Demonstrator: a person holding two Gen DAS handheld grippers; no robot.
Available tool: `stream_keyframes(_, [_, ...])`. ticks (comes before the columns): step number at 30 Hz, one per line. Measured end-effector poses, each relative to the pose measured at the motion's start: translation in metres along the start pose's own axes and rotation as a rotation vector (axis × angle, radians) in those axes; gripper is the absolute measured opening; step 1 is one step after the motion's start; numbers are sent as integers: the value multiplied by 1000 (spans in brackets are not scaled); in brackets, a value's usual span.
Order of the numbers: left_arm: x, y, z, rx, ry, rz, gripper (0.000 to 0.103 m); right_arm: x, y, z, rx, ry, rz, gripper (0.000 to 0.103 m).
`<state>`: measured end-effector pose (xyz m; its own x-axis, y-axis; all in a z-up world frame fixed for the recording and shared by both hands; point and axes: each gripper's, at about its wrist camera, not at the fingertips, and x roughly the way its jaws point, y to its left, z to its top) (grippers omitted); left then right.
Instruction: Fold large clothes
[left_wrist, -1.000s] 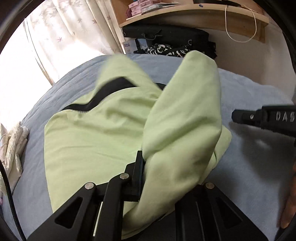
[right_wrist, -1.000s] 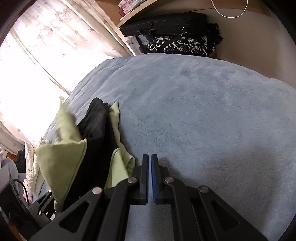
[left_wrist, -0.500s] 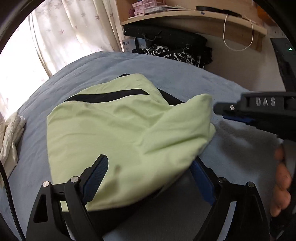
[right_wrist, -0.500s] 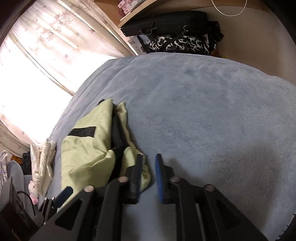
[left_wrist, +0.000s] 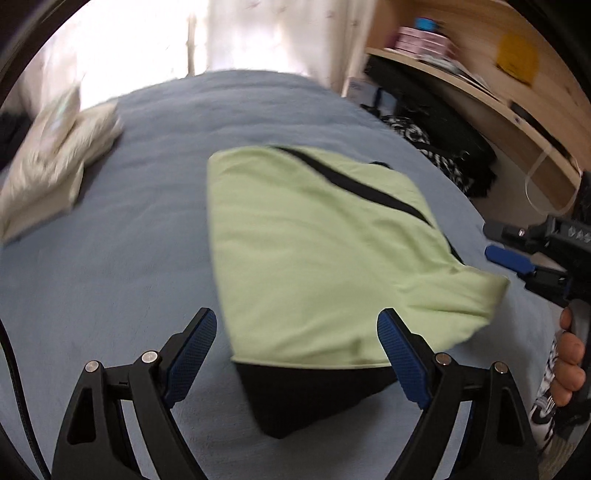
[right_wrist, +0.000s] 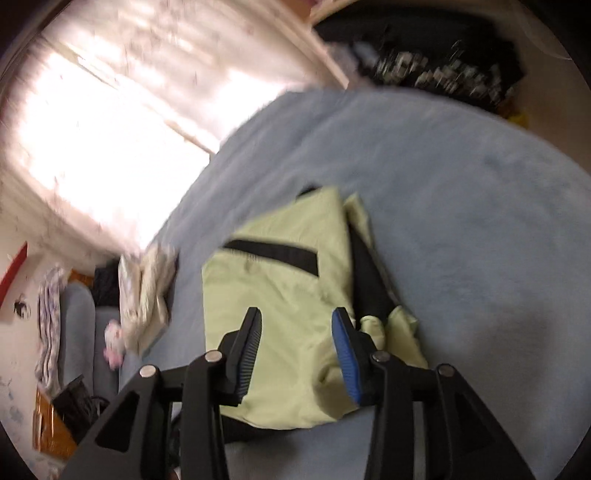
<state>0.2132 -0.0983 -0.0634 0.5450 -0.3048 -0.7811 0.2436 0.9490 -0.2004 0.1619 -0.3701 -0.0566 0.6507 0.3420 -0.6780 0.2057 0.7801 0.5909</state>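
Through your left wrist camera, your left claw (left_wrist: 297, 334) stands wide open and empty above the near edge of the folded green garment (left_wrist: 314, 258), which lies on the blue bed (left_wrist: 110, 258). Through your right wrist camera, your right claw (right_wrist: 295, 328) is opening, grips nothing, and hovers over the same garment.

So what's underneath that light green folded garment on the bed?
Black fabric pokes out beneath the green garment, apparently part of the same piece. Under it lies the grey-blue blanket. Whatever is further inside the fold is covered.
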Motion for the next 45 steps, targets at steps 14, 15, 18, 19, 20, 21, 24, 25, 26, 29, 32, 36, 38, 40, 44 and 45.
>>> stream_keyframes(14, [50,33,-26,-95,118,-80,73,98,-29,17,-3,310,-101,40])
stream_keyframes(15, [51,32,-26,-96,118,-83,73,102,-30,17,7,315,-86,39])
stream_keyframes(18, [49,28,-28,-85,109,-82,73,104,-29,19,9,290,-24,10])
stream_keyframes(19, [48,26,-28,-76,98,-77,73,100,-23,21,-33,265,-19,9])
stream_keyframes(20, [47,24,-29,-71,88,-74,73,91,-16,24,-71,226,16,7])
stream_keyframes(21, [46,22,-29,-67,79,-72,73,79,-9,26,-115,174,61,6])
stream_keyframes(24, [47,15,-30,-51,46,-69,73,46,4,29,-264,9,109,6])
stream_keyframes(25, [51,10,-31,-33,47,-48,73,50,1,28,-291,-2,69,6])
stream_keyframes(26, [55,5,-33,-5,48,-22,73,59,-4,26,-307,12,19,6])
stream_keyframes(29, [63,-5,-39,53,42,19,73,100,-31,11,-315,108,-99,6])
stream_keyframes(32, [59,0,-37,28,43,2,74,102,-37,8,-292,102,-89,8])
stream_keyframes(36, [53,12,-28,-15,67,-56,76,94,-35,21,-229,161,-32,19])
stream_keyframes(38, [50,22,-18,-44,57,-82,76,87,-38,31,-202,158,3,31])
stream_keyframes(40, [51,32,-6,-87,48,-96,78,81,-41,44,-173,140,28,41])
stream_keyframes(44, [63,55,20,-177,67,-113,78,100,-38,68,-133,159,15,45])
stream_keyframes(45, [67,59,25,-185,69,-114,78,106,-39,74,-111,168,16,45])
